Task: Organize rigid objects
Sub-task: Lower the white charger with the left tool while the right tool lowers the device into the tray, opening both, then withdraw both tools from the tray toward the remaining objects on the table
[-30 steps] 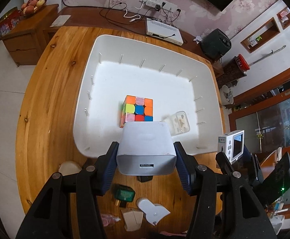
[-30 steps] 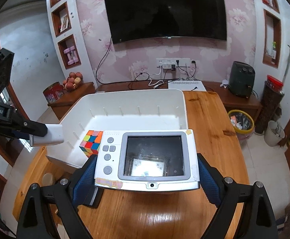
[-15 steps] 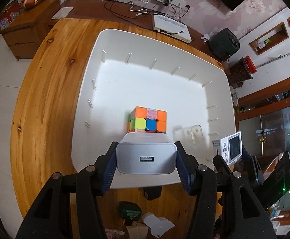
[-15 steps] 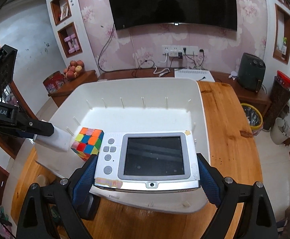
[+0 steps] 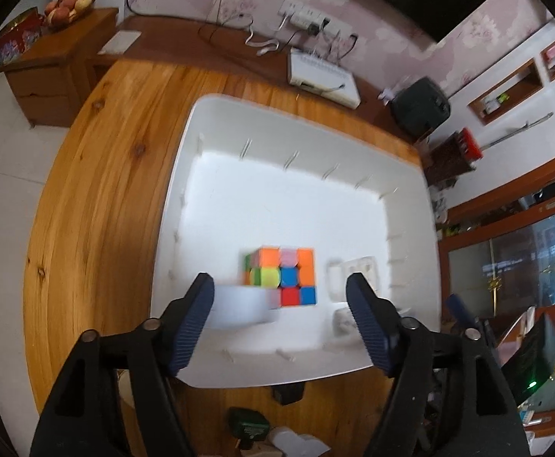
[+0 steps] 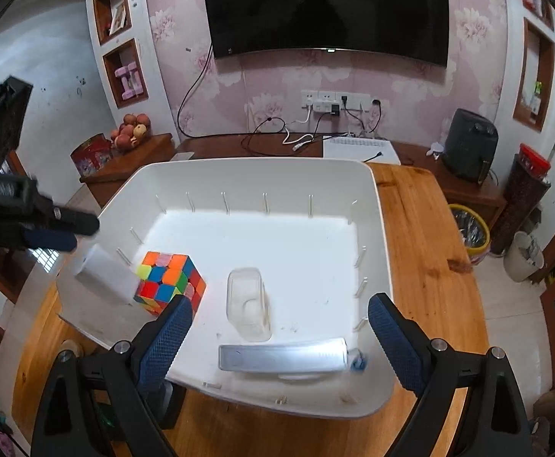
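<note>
Left gripper (image 5: 279, 297): its jaws are opening; the pads touch nothing, and the white box (image 5: 239, 306) shows blurred just beside the left pad, below it.
Right gripper (image 6: 279, 327): jaws stand wide, nothing is pressed between the pads.
White bin (image 6: 262, 175): it stands on the wooden table (image 6: 422, 228) and carries all the things.
White box in the right view (image 6: 104, 274): at the left wall of the bin, tilted, touching the colour cube (image 6: 170, 282).
Colour cube: in the near-left part of the bin floor.
Clear plastic case (image 6: 248, 304): near the middle, toward the near wall.
Screen device (image 6: 283, 356): it lies along the near wall, just in front of the clear case.
</note>
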`<action>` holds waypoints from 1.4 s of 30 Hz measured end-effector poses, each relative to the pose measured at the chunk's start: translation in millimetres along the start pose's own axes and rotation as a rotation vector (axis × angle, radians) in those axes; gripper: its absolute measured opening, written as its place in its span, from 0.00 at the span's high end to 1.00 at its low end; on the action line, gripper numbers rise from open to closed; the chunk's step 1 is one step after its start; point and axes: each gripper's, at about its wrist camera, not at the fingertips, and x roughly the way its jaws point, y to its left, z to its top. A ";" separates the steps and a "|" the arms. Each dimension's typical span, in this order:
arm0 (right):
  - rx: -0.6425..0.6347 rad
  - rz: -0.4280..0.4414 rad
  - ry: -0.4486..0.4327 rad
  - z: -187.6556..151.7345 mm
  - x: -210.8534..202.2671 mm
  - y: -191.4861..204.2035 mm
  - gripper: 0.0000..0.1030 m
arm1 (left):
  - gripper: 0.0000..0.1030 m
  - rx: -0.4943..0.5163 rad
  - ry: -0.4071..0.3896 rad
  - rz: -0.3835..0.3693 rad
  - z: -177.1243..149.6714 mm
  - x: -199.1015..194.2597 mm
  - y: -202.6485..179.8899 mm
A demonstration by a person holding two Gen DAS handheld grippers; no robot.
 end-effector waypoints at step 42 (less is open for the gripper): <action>-0.064 0.125 -0.236 -52.8 -186.6 9.6 0.08 | 0.25 0.040 -0.547 0.050 -147.2 -221.2 -44.6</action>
